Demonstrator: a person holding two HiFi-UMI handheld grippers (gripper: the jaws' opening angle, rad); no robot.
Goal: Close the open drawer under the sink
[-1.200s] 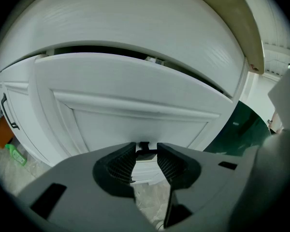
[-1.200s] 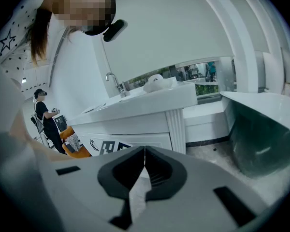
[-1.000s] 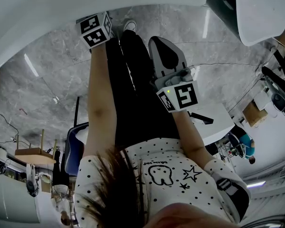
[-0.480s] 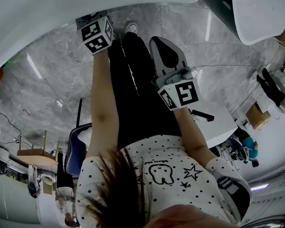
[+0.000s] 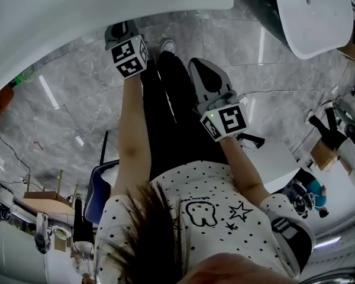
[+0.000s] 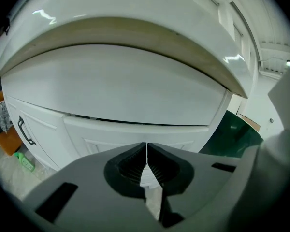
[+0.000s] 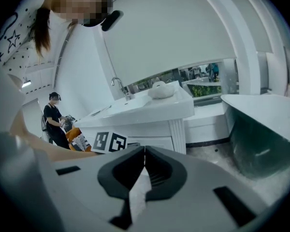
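Two in play: left gripper at 11 o'clock in the head view, right gripper at 1 o'clock, just off centre.
Left jaws: had just been closing and met tip to tip, with nothing between them.
Right jaws: together, also empty.
Drawer: white front at 12 o'clock from the left jaw tips, under a thin dark seam; how far it stood out was unclear.
Sink: at 12 o'clock from the right jaw tips, well apart.
Floor: grey marble below both arms.
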